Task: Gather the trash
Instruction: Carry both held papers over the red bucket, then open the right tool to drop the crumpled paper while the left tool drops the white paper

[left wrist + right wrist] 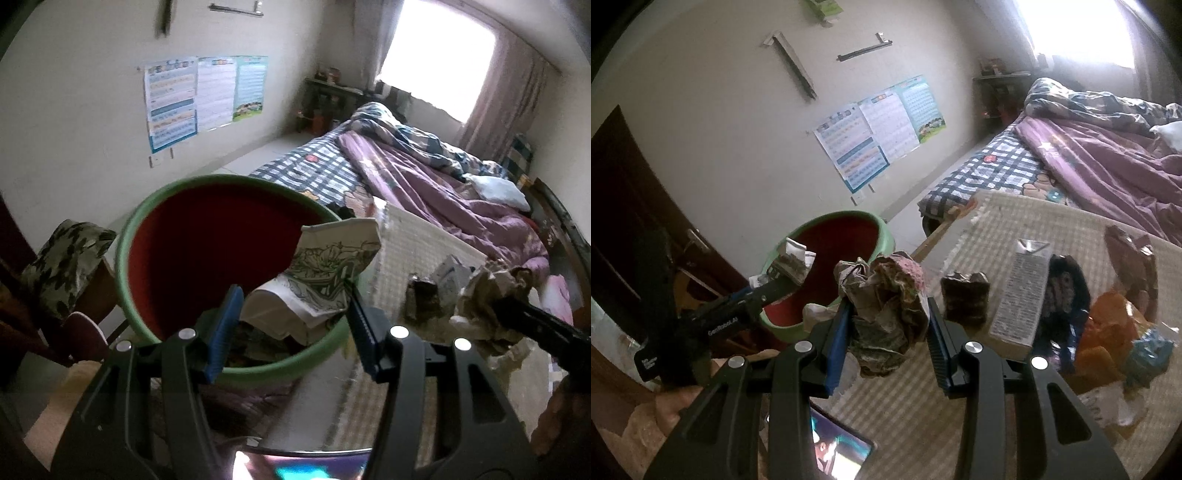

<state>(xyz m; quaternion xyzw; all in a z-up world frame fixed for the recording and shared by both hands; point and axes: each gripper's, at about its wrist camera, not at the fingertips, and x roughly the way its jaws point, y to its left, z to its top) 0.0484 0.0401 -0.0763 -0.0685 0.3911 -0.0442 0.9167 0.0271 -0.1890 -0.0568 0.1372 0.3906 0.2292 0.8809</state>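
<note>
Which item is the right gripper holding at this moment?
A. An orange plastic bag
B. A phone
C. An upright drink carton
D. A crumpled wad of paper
D. In the right wrist view the right gripper has its blue pads pressed against a crumpled wad of paper, lifted above the mat; the drink carton stands apart on the mat, untouched.
</note>
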